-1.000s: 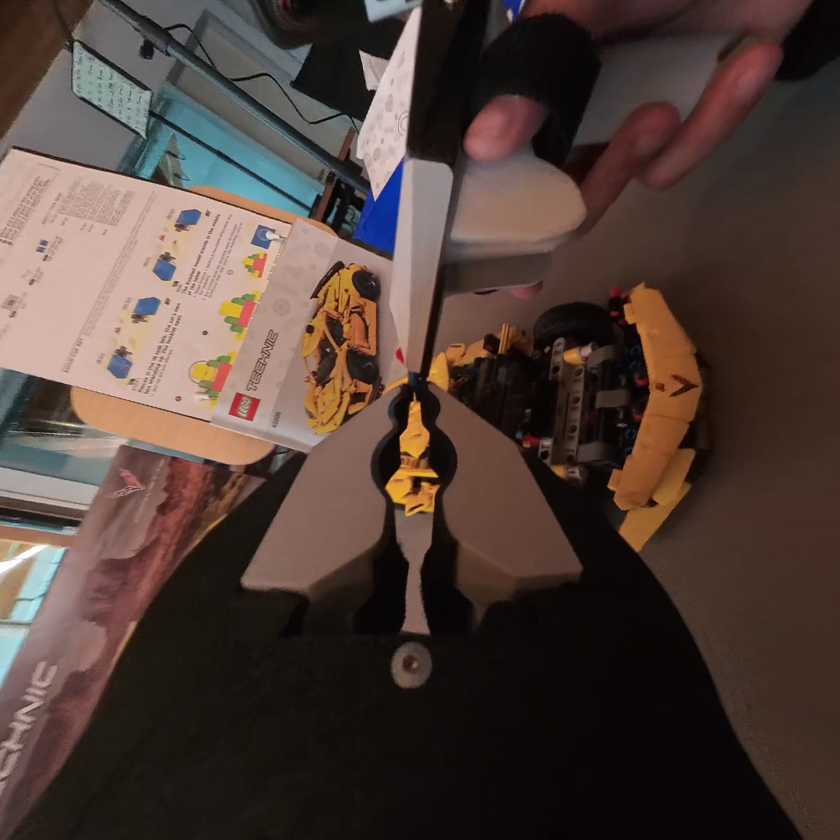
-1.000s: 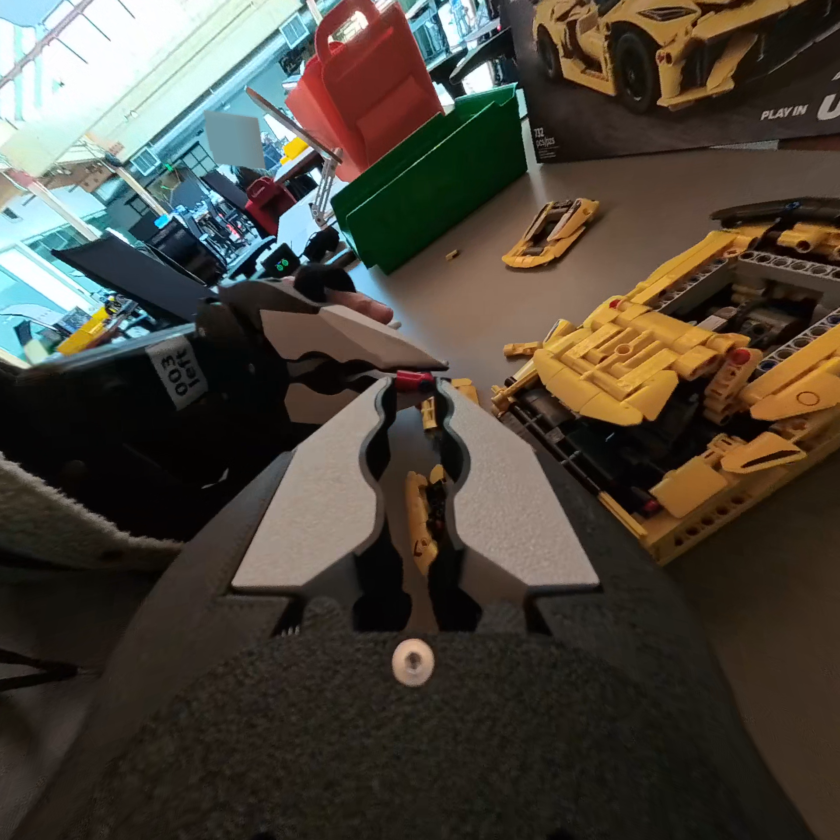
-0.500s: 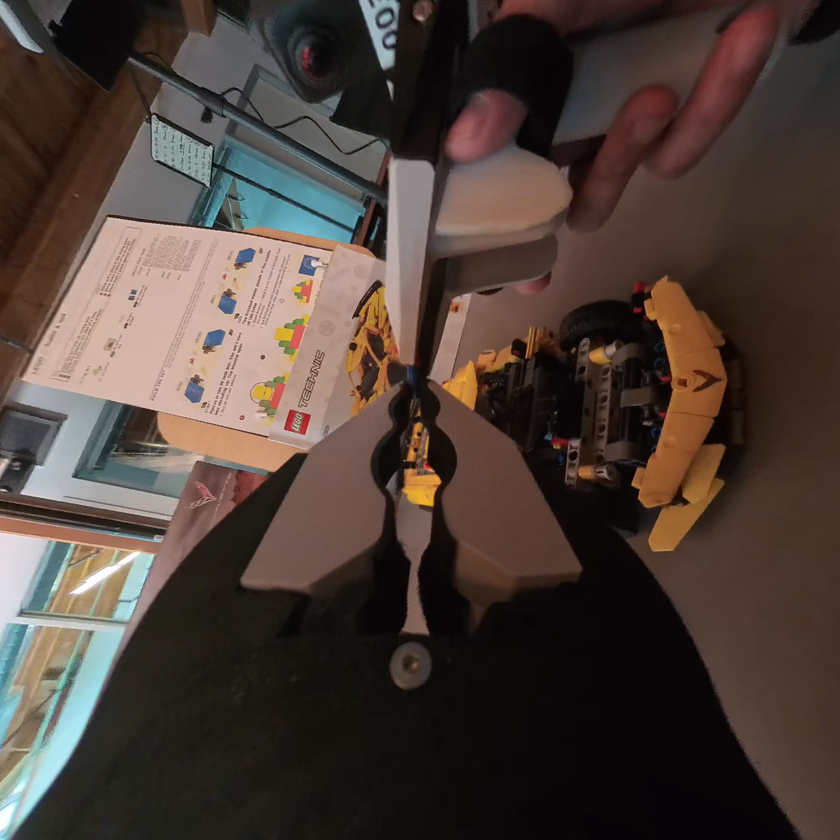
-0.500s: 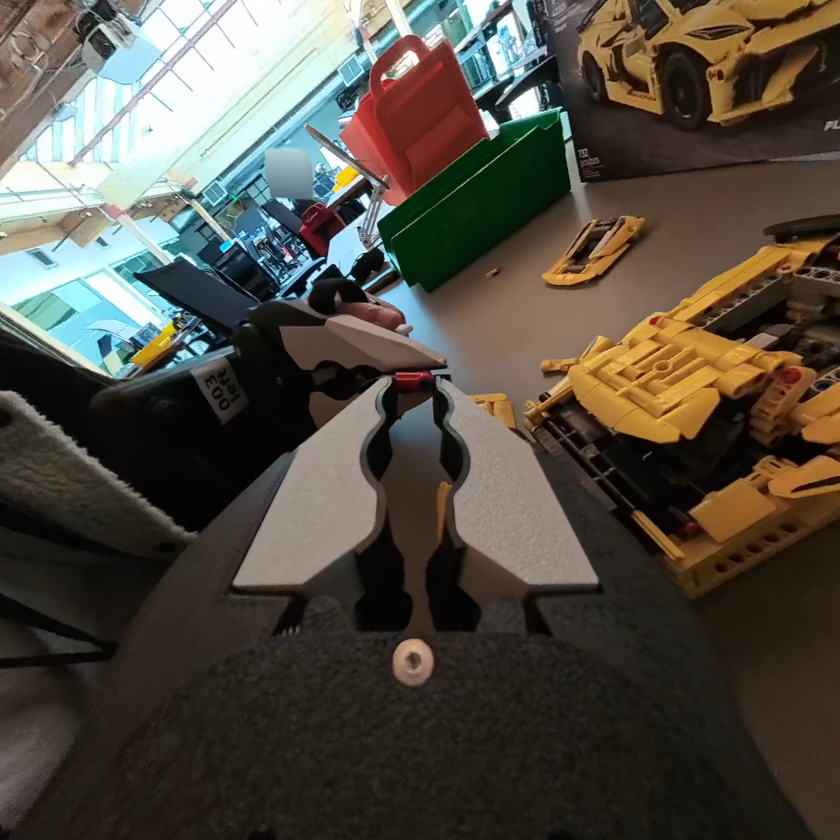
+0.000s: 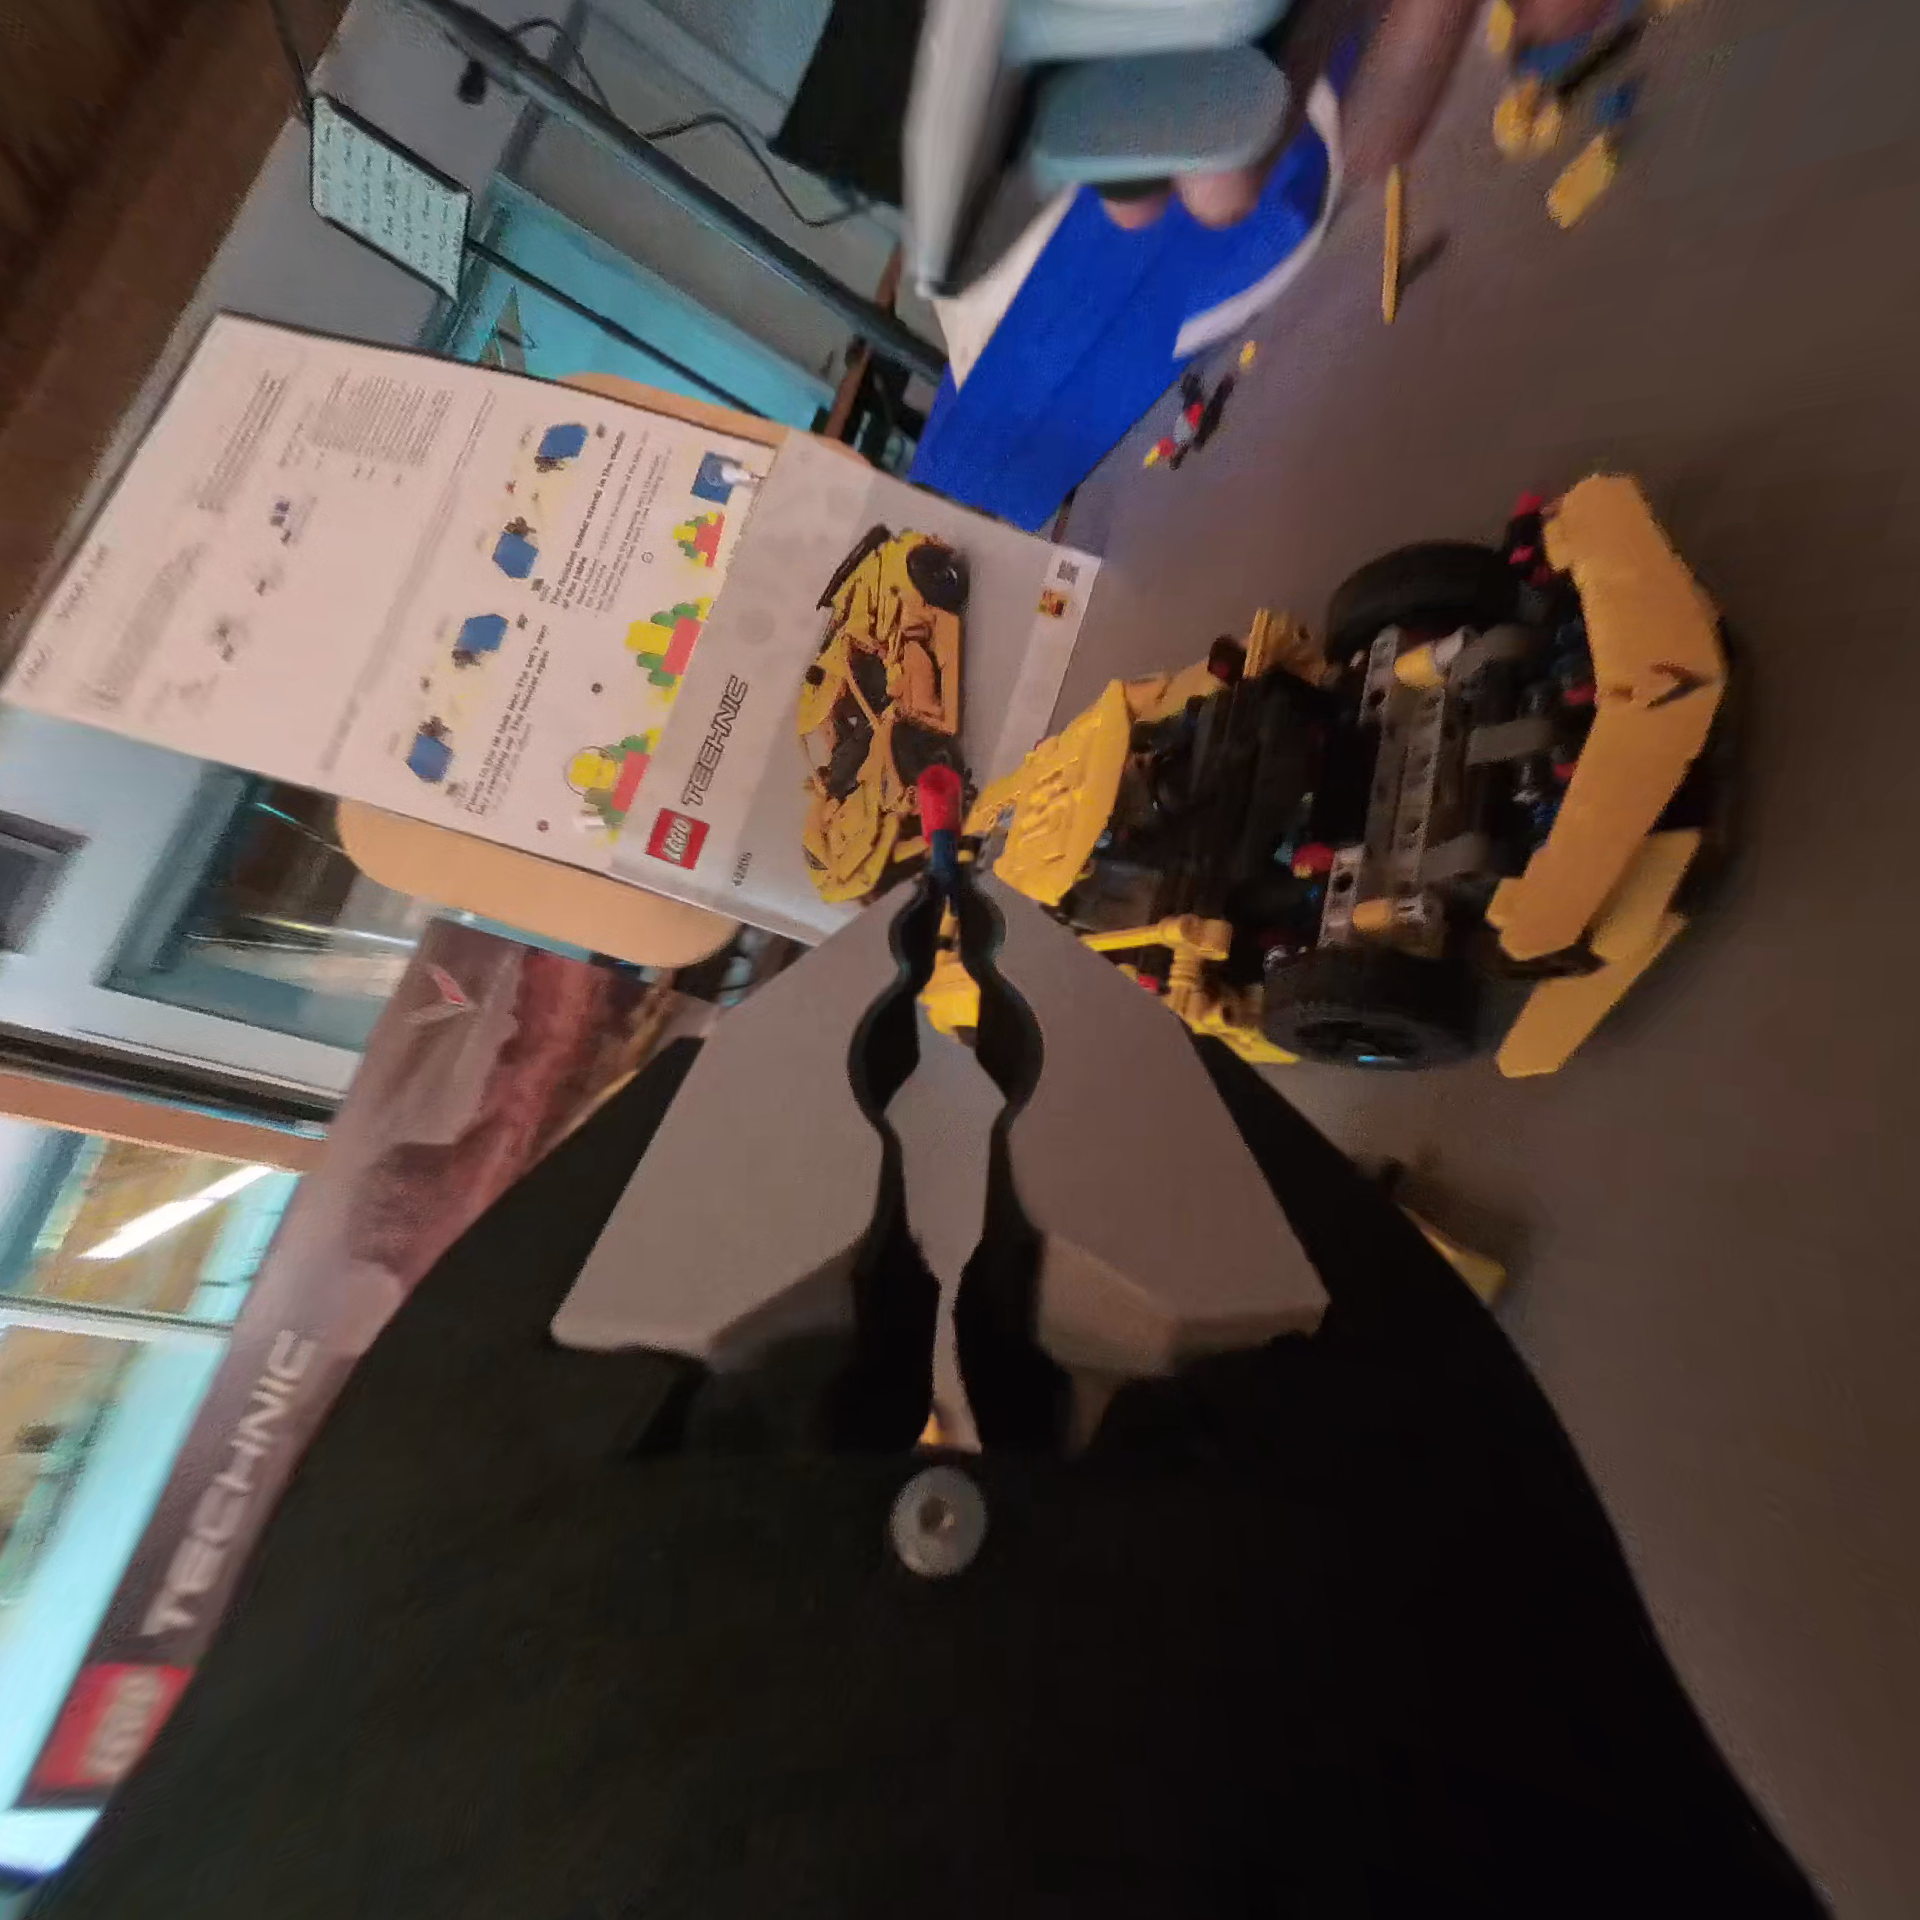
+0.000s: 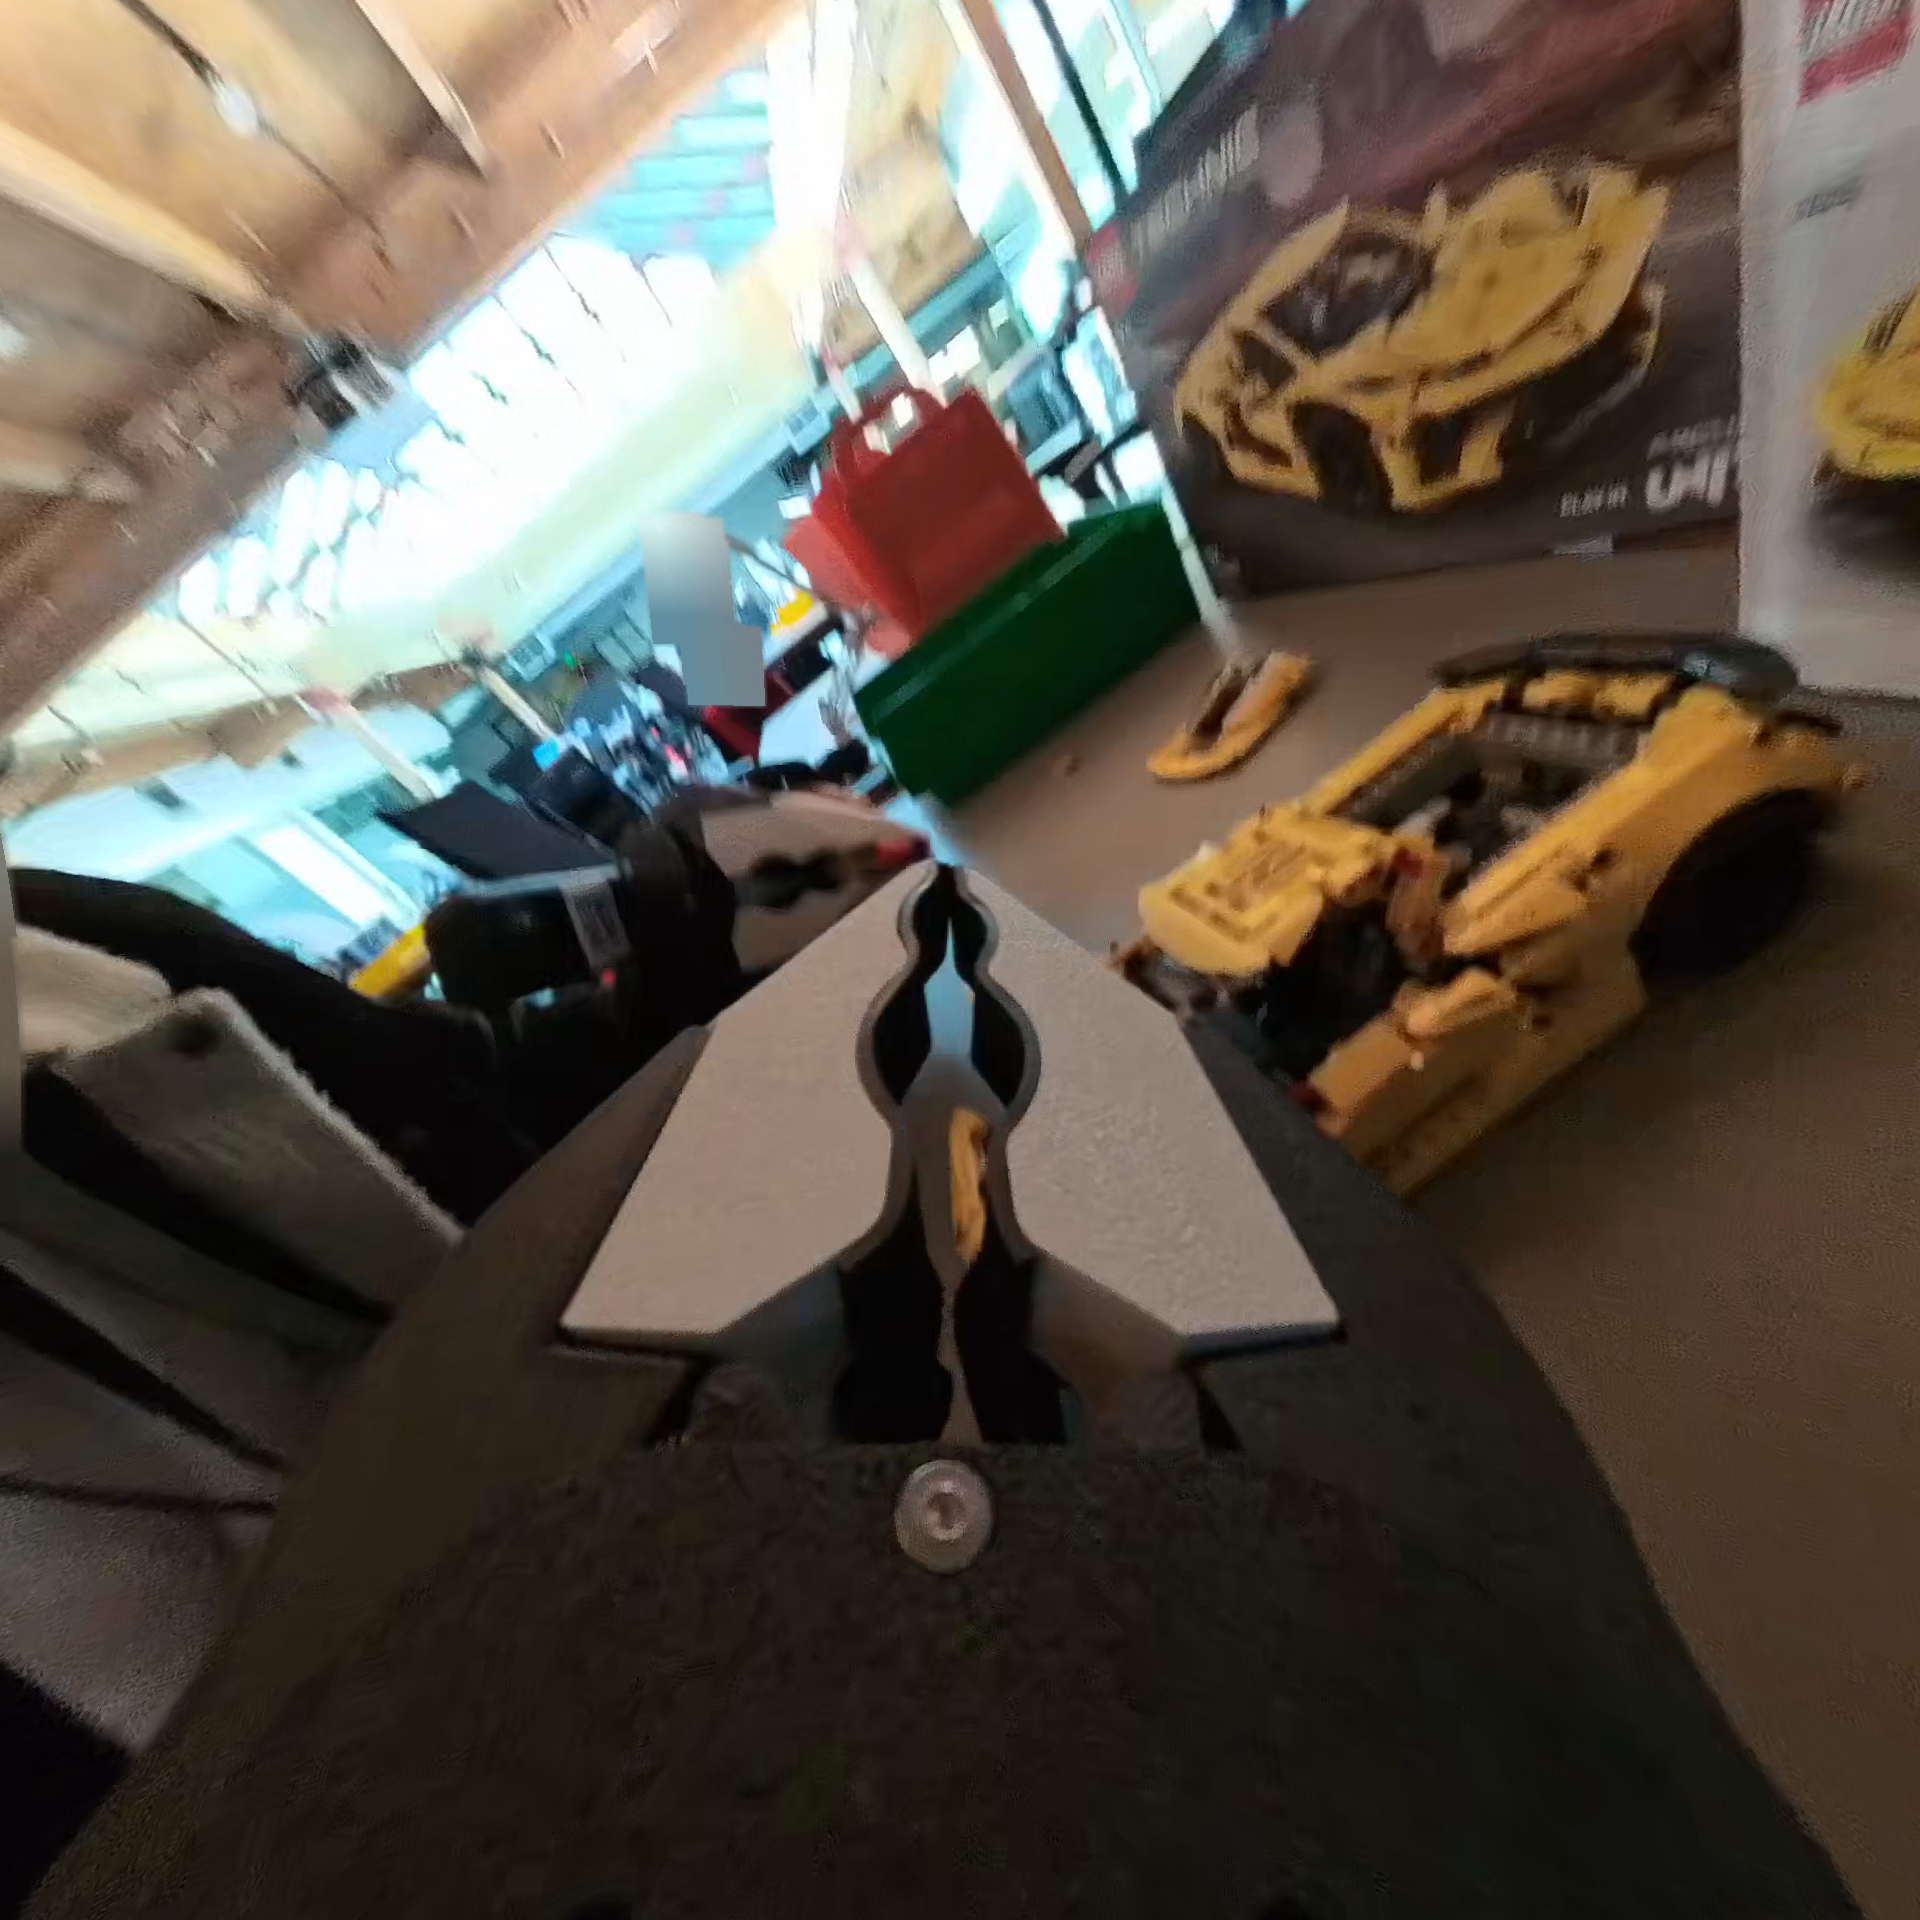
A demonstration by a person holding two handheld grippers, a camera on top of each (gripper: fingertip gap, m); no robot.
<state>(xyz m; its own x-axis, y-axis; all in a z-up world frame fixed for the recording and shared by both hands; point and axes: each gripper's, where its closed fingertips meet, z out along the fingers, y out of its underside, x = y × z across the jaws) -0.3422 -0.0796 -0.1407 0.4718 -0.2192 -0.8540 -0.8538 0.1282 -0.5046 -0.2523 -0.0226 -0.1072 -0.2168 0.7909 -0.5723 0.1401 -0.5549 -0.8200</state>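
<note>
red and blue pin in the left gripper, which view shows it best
The left wrist view: the red and blue pin sticks out from the shut tips of the left gripper, sharp enough to see both colours. In the right wrist view it is too blurred to make out.

A grey table [image 6: 1621,1403] carries everything. Behind it, tall bright windows [image 6: 436,488] run under a brown ceiling [image 6: 312,177], washing the room with daylight. Dark office chairs [image 6: 488,831] stand farther off, blurred.
</note>
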